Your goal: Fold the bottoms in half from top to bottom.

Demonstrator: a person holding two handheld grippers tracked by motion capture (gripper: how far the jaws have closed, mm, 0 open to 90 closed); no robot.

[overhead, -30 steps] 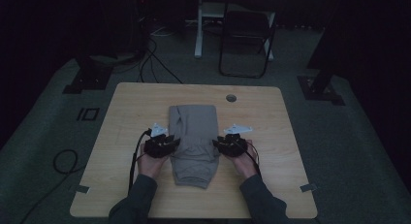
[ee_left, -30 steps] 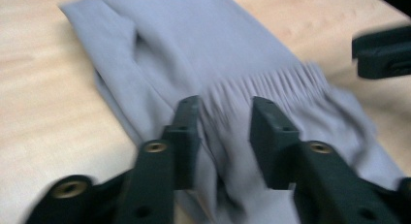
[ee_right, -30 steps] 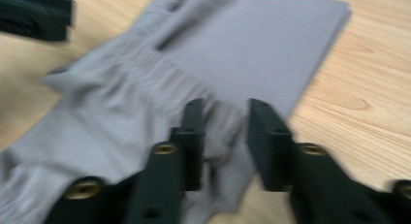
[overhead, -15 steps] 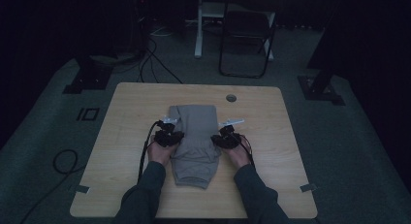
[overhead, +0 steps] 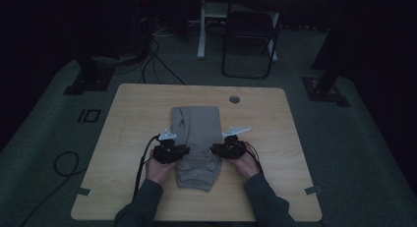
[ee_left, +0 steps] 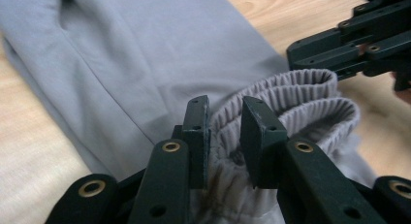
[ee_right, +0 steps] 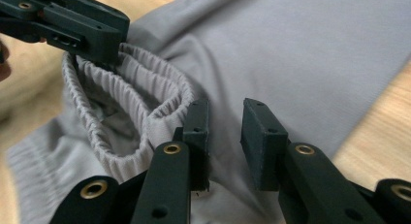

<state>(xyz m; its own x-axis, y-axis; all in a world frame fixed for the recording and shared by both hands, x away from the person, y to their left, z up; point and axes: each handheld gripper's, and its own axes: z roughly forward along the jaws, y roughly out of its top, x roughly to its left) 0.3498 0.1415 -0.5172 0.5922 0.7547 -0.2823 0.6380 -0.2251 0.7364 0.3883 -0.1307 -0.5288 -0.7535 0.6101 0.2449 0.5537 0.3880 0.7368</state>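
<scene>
Grey, soft knit cloth makes up the trousers (overhead: pixel 195 138), which lie folded lengthwise down the middle of the wooden table (overhead: pixel 128 114). The far part lies flat and smooth, with a long seam and a dark pocket slit near one edge. The near part is rumpled. The ribbed elastic waistband (ee_left: pixel 295 95) is doubled over on the cloth, standing up in two gathered loops between the tongs.

The left gripper (overhead: pixel 183 150) sits at the trousers' left edge, its hand (overhead: pixel 158 171) behind it. In the left gripper view the jaws stand a narrow gap apart, having just been opening, with a ridge of waistband between them; whether the pads press on it I cannot tell.

The right gripper (overhead: pixel 215 149) sits at the right edge. In the right gripper view its jaws have likewise just been opening. The waistband's loop lies against the outside of one jaw, smooth cloth shows through the gap, and nothing is gripped.
</scene>
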